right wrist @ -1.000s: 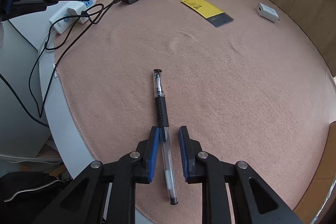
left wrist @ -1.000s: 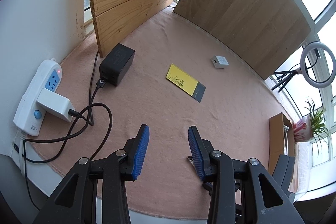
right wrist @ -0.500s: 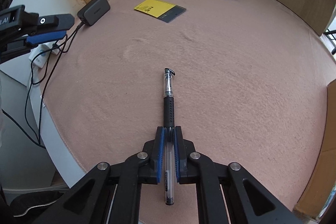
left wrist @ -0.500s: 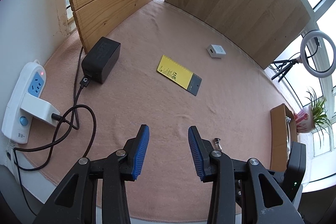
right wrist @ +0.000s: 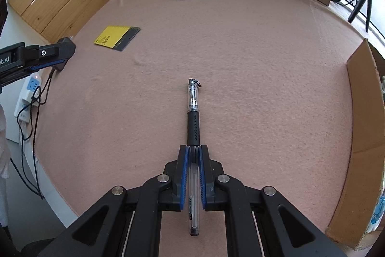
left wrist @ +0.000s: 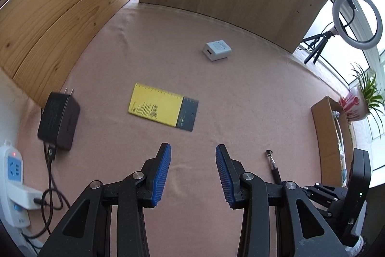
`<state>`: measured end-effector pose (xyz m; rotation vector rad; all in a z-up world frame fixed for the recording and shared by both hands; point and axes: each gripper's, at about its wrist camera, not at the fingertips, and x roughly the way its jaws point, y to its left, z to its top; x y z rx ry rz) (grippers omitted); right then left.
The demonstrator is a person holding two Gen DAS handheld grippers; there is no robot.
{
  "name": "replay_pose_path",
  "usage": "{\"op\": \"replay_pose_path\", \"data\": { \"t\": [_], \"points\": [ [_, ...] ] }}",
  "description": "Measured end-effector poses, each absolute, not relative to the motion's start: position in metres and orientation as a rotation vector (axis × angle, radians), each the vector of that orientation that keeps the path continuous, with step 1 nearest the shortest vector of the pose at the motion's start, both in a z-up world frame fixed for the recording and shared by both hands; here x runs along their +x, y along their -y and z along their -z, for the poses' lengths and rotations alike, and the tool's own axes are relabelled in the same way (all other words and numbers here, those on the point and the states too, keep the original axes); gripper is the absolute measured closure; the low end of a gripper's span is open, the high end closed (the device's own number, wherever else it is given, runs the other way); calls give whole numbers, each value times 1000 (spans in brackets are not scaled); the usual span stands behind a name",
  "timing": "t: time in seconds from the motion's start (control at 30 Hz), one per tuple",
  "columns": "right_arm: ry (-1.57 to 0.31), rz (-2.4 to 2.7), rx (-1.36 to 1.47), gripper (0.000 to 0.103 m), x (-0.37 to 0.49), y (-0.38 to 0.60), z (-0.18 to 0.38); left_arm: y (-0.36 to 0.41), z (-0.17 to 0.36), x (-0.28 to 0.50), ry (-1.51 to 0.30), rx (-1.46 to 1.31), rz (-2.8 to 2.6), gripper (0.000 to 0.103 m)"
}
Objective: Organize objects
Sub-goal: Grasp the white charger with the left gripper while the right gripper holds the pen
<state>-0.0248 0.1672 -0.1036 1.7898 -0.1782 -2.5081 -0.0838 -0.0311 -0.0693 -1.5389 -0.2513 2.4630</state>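
Below the left wrist camera, the left gripper (left wrist: pixel 192 155) hangs part open and empty above the pink mat (left wrist: pixel 240 98), yellow card (left wrist: pixel 156 104) beyond. From the right wrist, the right gripper (right wrist: pixel 192 153) clamps the pen (right wrist: pixel 193 117), near centre.

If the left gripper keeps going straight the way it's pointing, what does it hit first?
Most likely the bare pink table cover just ahead of the left gripper. Its open jaws hold nothing; the yellow ruler card lies further on, though depth is uncertain.

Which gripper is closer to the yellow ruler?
Left. The left gripper hangs open just in front of the yellow ruler; the right gripper, shut on the pen, is farther off.
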Motion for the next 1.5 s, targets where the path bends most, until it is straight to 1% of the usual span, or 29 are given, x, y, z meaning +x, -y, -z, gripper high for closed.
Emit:
{"op": "replay_pose_path", "data": {
  "t": [0.1,0.17,0.2,0.23,0.33,0.43,0.6,0.73,0.77,0.8,0.83,0.93,1.13,1.3,1.4,1.5],
  "points": [
    [186,2551,1802,95,-27,-179,103,26,71,-107,215,-1553,-2458,61],
    [207,2569,1811,95,-28,-187,103,30,75,-123,200,-1573,-2456,57],
    [224,2571,1815,95,-28,-190,103,35,78,-130,190,-1590,-2471,52],
    [240,2572,1815,95,-28,-193,103,41,81,-138,188,-1608,-2484,51],
    [248,2576,1815,95,-30,-194,104,62,92,-165,232,-1676,-2480,51],
    [238,2580,1815,95,-32,-195,103,77,100,-188,215,-1716,-2503,51],
    [224,2585,1817,95,-33,-192,104,79,102,-212,279,-1724,-2485,51],
    [229,2590,1818,95,-33,-192,103,47,94,-228,200,-1662,-2437,50],
    [234,2592,1820,95,-34,-192,103,37,93,-233,171,-1649,-2428,48],
    [242,2593,1823,95,-34,-193,103,26,92,-239,149,-1643,-2414,41],
    [256,2594,1827,95,-35,-194,103,15,93,-244,138,-1640,-2391,38],
    [300,2601,1839,95,-34,-200,103,-15,92,-258,89,-1608,-2378,38],
    [396,2616,1853,95,-20,-219,104,-65,99,-282,-147,-1574,-2342,38],
    [439,2624,1850,95,-17,-226,104,-85,106,-299,-303,-1570,-2320,38],
    [438,2631,1844,95,-18,-226,104,-90,113,-305,-353,-1588,-2306,38],
    [448,2629,1836,95,-20,-228,104,-90,116,-309,-361,-1594,-2317,39]
  ]
}}
